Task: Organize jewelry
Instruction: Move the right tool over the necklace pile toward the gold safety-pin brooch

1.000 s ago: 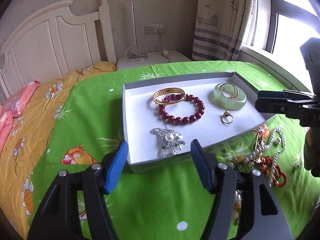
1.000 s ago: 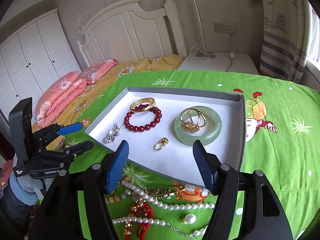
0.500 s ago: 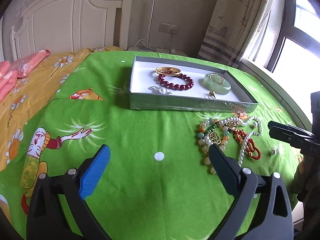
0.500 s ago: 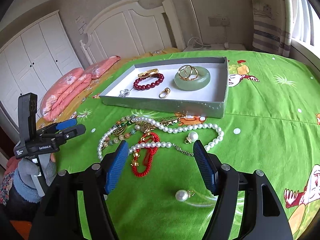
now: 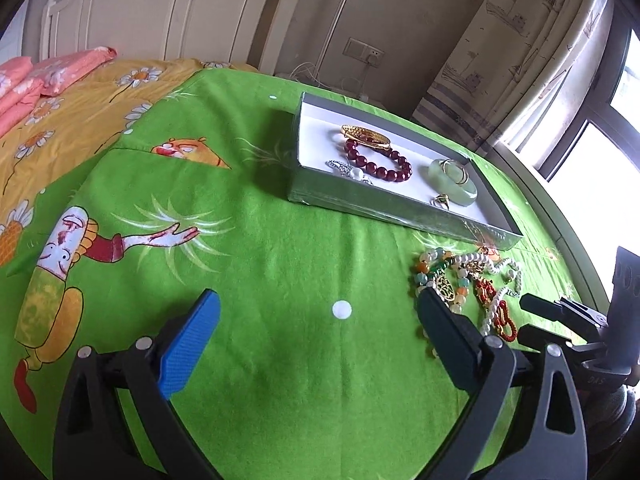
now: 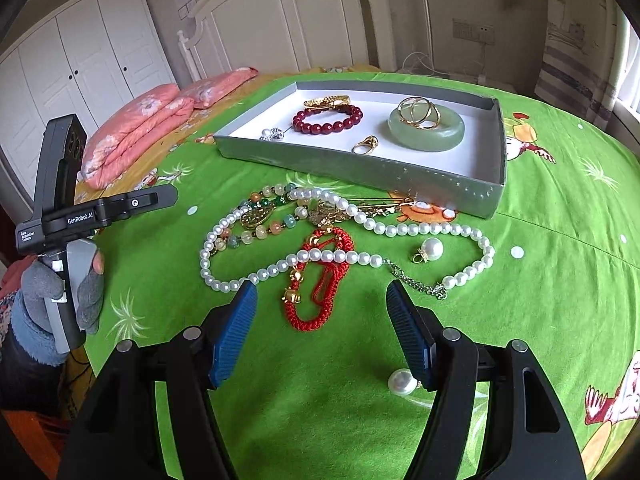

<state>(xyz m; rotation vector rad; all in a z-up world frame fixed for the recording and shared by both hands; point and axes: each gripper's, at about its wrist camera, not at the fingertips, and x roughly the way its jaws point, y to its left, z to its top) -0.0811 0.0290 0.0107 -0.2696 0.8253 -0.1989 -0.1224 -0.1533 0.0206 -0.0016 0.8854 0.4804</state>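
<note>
- Both grippers have drawn back from the grey cardboard tray [image 6: 400, 168] since the earlier frame; left gripper [image 5: 316, 320] jaws have just been opening, now spread wide over bare green cloth [image 5: 280, 264].
- Right gripper [image 6: 322, 300]: released, empty, above the red cord bracelet [image 6: 320, 280].
- White pearl necklace [image 6: 360, 258]: at 12 o'clock of the right gripper, outside the tray.
</note>
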